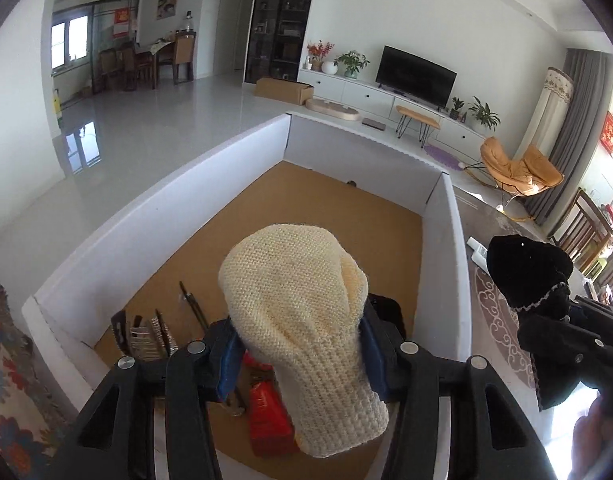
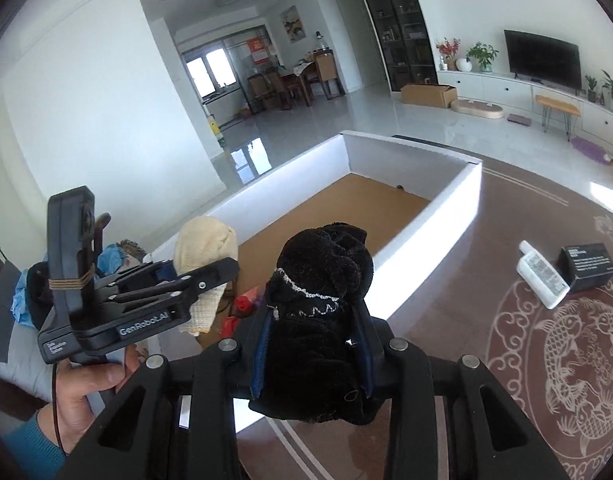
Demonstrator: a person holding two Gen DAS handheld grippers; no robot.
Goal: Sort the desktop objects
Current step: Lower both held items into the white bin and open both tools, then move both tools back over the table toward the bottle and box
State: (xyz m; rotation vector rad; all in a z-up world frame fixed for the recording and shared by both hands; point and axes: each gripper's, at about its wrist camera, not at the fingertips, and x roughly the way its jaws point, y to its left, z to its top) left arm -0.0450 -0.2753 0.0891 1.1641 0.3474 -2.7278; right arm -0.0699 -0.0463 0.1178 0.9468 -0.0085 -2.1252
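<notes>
My left gripper (image 1: 298, 356) is shut on a cream knitted sock (image 1: 294, 304) and holds it above the near end of the white-walled box (image 1: 146, 216) with a brown floor. My right gripper (image 2: 314, 344) is shut on a black fuzzy sock (image 2: 322, 292) with a white zigzag trim, held just right of the box's right wall (image 2: 426, 220). The black sock also shows in the left wrist view (image 1: 526, 272), and the left gripper with the cream sock shows in the right wrist view (image 2: 206, 248).
Inside the box's near end lie a red packet (image 1: 266, 416), metal combs or clips (image 1: 146, 336) and a thin dark tool (image 1: 192, 304). On the patterned brown tabletop to the right lie a white bottle (image 2: 542, 276) and a black box (image 2: 586, 266).
</notes>
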